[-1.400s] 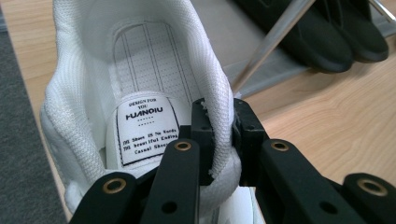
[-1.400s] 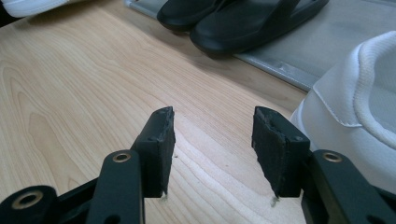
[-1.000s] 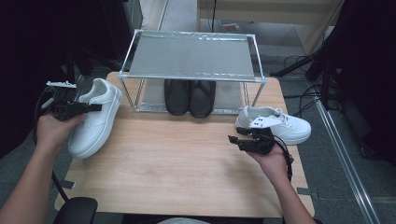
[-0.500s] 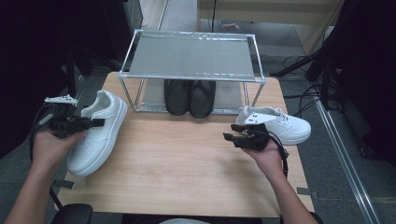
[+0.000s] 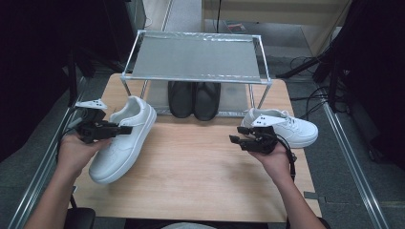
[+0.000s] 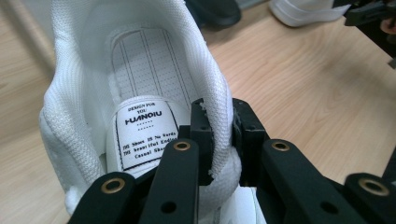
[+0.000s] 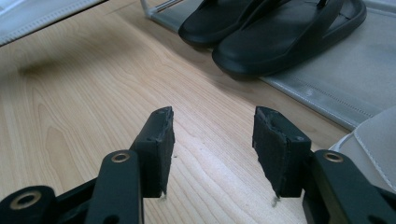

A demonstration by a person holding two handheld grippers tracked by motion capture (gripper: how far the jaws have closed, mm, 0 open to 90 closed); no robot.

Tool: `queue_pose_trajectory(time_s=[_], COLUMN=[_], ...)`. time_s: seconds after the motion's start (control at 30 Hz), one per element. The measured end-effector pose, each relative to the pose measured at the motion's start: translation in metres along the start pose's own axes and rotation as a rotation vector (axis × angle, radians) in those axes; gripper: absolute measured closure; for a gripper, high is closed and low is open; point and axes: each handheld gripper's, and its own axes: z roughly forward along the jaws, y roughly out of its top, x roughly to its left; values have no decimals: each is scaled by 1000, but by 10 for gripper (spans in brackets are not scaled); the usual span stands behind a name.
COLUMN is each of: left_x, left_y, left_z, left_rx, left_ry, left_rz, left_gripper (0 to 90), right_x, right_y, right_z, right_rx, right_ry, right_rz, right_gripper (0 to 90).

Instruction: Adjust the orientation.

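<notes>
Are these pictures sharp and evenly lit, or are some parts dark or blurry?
High view: the table is well lit, the room around it nearly black, the picture a bit soft. Left gripper view: the white shoe is sharp, its printed label readable. Right gripper view: the black sandals and wood grain are clear, with soft shadows.

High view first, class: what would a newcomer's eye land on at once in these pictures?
The white lace-up sneaker at the table's left, its heel collar pinched by the left gripper. Next, the pair of black slip-on sandals on the lower shelf of the metal-framed rack at the back. The second white sneaker lies at the right, by the open right gripper.
</notes>
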Motion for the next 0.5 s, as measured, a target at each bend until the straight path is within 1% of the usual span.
queue_pose_trajectory(time_s=[0.1, 0.2, 0.3, 0.43, 0.5], left_x=[-10, -22, -31, -40, -45], left_y=[8, 15, 22, 26, 28], left_z=[12, 24, 36, 53, 62], left_rx=[6, 21, 41, 44, 53], left_ry=[-31, -60, -91, -142, -154], left_rz=[18, 56, 81, 81, 99], left_gripper=[819, 818, 818, 819, 820], right_x=[1, 1, 0, 0, 1], right_y=[-1, -2, -4, -7, -9], right_z=[-1, -4, -7, -11, -13], right_rx=[-2, -3, -9, -12, -13], right_ry=[-2, -7, -12, -22, -26], right_rz=[2, 6, 13, 21, 23], right_gripper=[500, 500, 500, 500, 500])
